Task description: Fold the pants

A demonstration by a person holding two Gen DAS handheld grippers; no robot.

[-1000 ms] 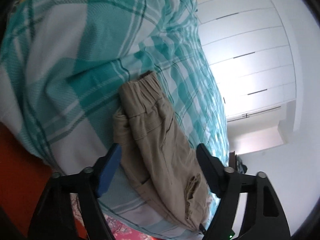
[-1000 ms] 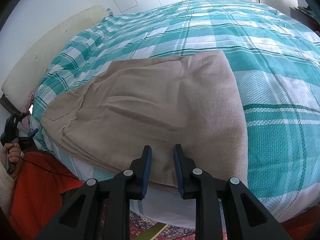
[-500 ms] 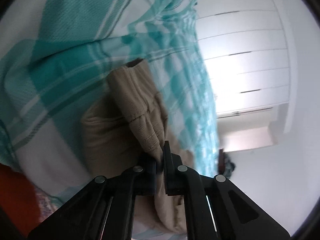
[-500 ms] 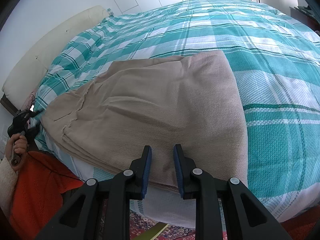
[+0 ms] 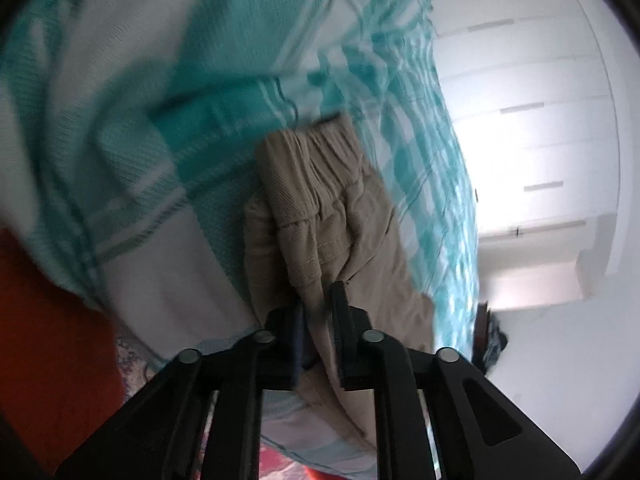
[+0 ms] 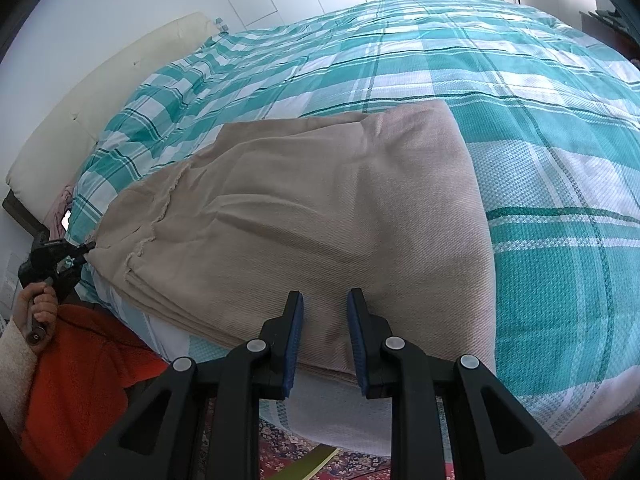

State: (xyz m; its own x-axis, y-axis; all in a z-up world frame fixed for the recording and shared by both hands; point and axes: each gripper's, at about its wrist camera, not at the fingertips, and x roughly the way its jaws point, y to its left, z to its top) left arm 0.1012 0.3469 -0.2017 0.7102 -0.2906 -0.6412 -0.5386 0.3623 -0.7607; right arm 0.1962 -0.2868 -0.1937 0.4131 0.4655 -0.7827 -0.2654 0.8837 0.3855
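Beige pants (image 6: 304,216) lie folded lengthwise near the front edge of the teal plaid bedspread (image 6: 560,160), waistband end at your left. Your left gripper (image 5: 318,308) has its jaws pinched on the bunched waistband (image 5: 316,184). Your right gripper (image 6: 323,312) hovers at the leg end, jaws narrowly parted, nothing between them. Step looks like grasping both ends for the crosswise fold. Next move: set the right jaws onto the hem edge and close, catching all layers.
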